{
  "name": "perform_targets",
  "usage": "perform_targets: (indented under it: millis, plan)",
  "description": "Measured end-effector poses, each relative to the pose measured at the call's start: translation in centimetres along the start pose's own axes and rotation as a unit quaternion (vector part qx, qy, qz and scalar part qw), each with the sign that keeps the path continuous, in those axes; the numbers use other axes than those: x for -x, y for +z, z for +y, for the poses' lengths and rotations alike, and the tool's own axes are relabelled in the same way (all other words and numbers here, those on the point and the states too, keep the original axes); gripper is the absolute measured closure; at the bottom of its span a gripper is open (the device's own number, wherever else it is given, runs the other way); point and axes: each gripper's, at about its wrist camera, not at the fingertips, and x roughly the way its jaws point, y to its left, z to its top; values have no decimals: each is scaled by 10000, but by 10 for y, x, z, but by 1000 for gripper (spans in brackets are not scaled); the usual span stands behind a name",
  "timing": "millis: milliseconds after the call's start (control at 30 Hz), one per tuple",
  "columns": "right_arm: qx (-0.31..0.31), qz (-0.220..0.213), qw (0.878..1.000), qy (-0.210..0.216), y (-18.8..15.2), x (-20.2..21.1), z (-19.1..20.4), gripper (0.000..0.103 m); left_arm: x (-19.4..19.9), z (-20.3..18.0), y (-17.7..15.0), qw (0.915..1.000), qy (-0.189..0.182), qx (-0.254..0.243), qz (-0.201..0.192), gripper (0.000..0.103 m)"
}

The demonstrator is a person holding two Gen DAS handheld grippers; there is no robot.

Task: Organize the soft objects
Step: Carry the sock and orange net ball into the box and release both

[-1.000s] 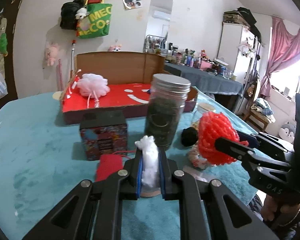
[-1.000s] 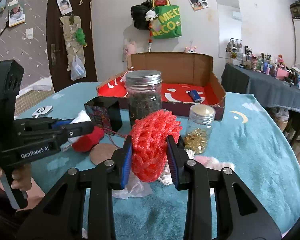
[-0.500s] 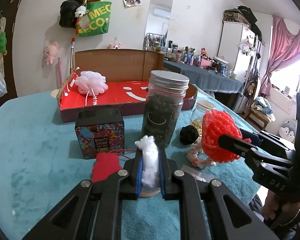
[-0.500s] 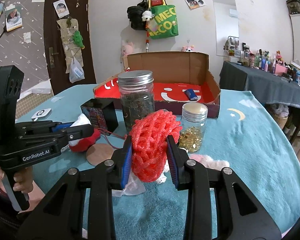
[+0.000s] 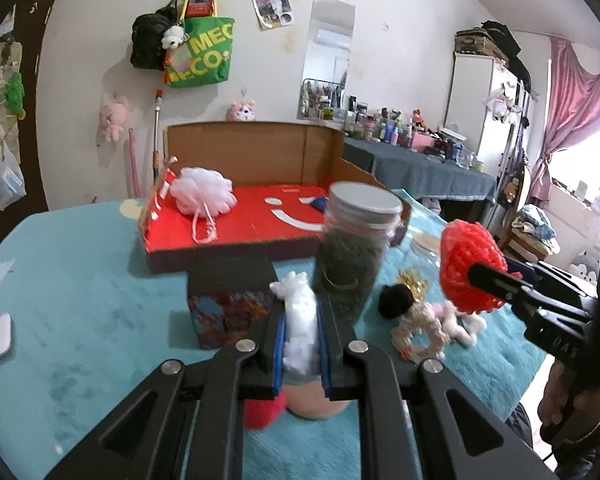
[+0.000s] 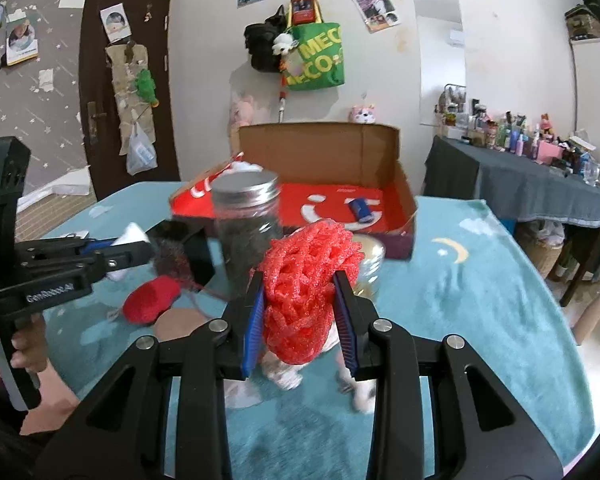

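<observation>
White fluffy tuft [image 5: 300, 320] sat pinched upright btwn blue pads; red mesh sponge [image 6: 306, 280] squeezed likewise. Pink pouf [image 5: 202, 195] lay in red box [image 5: 236, 236], left rear.

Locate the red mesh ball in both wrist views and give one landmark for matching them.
Left wrist view: the red mesh ball sits at the right, clamped in the right gripper that reaches in from the edge.
Right wrist view: it fills the lower centre, between that gripper's own jaws.
Shared landmark: the dark jar with the metal lid, in front of the red cardboard box.
</observation>
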Motion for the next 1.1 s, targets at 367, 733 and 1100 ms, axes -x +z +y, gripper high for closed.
perform_targets:
  millis: [367, 733, 1100]
  plan:
    - [26, -196, 9998, -1, 50, -17, -25, 72, -8, 16, 60, 9996, -18, -207, -198, 89]
    - [196, 346, 9956, 851, 118, -89, -53, 72, -71, 23, 121, 9939, -545, -849, 448, 88]
    - [311, 1645, 9744, 1501, 156, -219, -76, 72, -176, 37, 151, 9786, -749, -1123, 1554, 88]
